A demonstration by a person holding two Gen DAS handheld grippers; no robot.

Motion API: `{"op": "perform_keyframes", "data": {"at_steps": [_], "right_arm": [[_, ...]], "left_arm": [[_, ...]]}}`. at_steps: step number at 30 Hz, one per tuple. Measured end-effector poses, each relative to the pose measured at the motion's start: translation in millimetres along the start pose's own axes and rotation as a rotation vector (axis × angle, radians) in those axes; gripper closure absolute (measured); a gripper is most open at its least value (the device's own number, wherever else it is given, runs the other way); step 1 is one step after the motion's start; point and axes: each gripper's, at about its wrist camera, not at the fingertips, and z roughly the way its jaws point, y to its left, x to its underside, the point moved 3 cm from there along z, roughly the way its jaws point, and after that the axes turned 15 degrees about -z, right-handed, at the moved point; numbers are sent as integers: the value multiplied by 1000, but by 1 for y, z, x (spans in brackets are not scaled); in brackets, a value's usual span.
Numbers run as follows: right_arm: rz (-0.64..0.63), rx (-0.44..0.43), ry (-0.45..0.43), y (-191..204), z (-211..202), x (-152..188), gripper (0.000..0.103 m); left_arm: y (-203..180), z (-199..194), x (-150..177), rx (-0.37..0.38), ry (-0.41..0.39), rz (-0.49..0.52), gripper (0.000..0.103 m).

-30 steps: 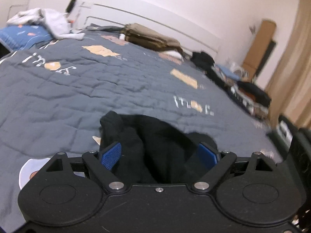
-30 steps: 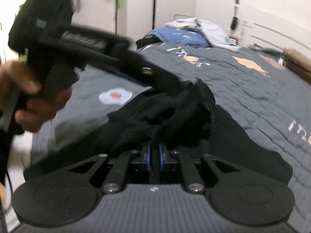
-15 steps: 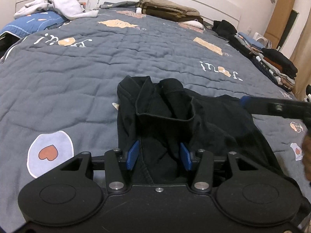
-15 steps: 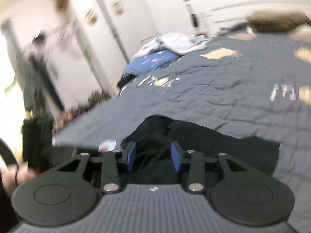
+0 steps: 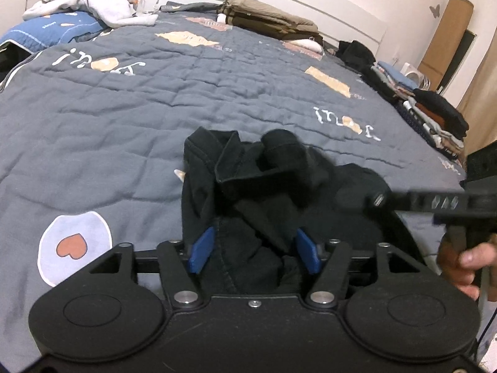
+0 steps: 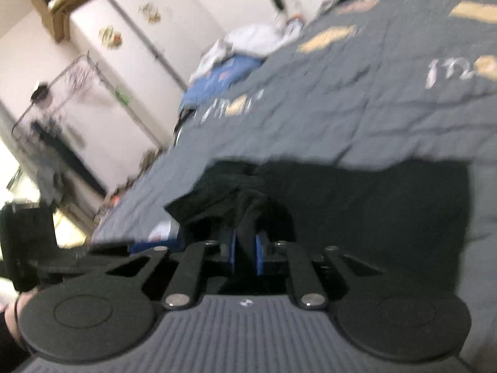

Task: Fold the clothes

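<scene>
A crumpled black garment [image 5: 248, 180] lies on the grey quilted bed [image 5: 155, 108], its near part bunched into folds. My left gripper [image 5: 254, 251] hovers low over the near edge; its jaws are opening, and a loose fold sits between the blue pads [image 5: 202, 248] without being squeezed. My right gripper [image 6: 245, 250] is tilted and its jaws are closing, with the blue pads pinching a raised fold of the black garment [image 6: 372, 205]. In the left wrist view the right gripper [image 5: 376, 200] reaches in from the right edge, held by a hand [image 5: 466, 255].
Stacks of folded clothes [image 5: 435, 115] line the bed's right edge. A brown folded pile [image 5: 273, 21] and white clothing [image 5: 90, 3] on a blue pillow lie by the headboard. A white wardrobe [image 6: 139, 46] stands past the bed's left side.
The right gripper rolled, swung sideways and shut on a fold of the garment. The left gripper's jaws narrowed, then widened again; the garment's far folds shifted.
</scene>
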Motion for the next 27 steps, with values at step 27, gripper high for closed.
{"op": "perform_keyframes", "data": {"at_steps": [27], "right_arm": [[-6,247,45,-38,-35,12,81]], "left_arm": [[-1,-14,-12,61,-78,-44,30]]}}
